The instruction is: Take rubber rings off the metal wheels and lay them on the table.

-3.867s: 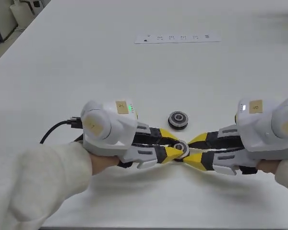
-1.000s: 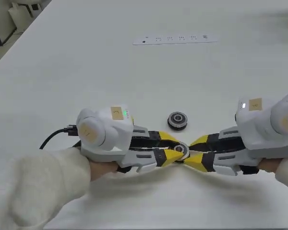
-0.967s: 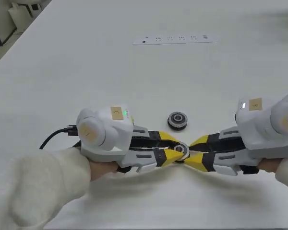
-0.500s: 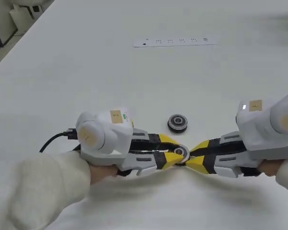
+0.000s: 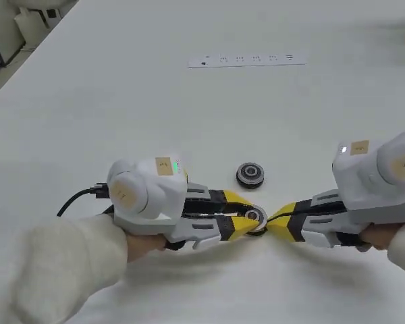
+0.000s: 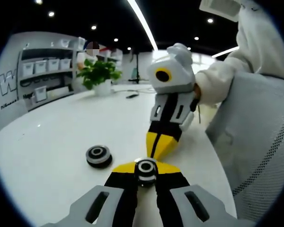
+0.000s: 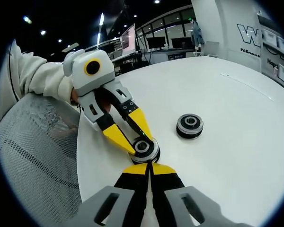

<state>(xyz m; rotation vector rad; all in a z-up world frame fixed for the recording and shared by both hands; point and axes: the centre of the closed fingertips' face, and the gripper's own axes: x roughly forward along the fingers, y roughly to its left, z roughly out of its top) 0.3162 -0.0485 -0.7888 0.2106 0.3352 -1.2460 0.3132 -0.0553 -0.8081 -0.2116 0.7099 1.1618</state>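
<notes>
Left gripper (image 5: 248, 217), jaws closed on a metal wheel (image 5: 256, 217) at the near side of the white table (image 5: 189, 108). The right gripper (image 5: 273, 223), jaws drawn together, meets the same wheel's rim tip-first from the opposite side; whether its tips pinch the rubber ring (image 7: 156, 150) cannot be told. A second wheel (image 5: 250, 173) lies flat just beyond, apart from both grippers. Past it, bare tabletop runs to a power strip (image 5: 246, 59) near the far side, leaving open room ahead and to either side. A black cable (image 5: 74, 197) trails left from the left gripper. The gripper views add the table's curved near edge close behind the held wheel and a mesh chair back (image 7: 38, 156) just past that edge. The left gripper view also takes in shelves (image 6: 42, 71) and a potted plant (image 6: 99, 73) across the room.
</notes>
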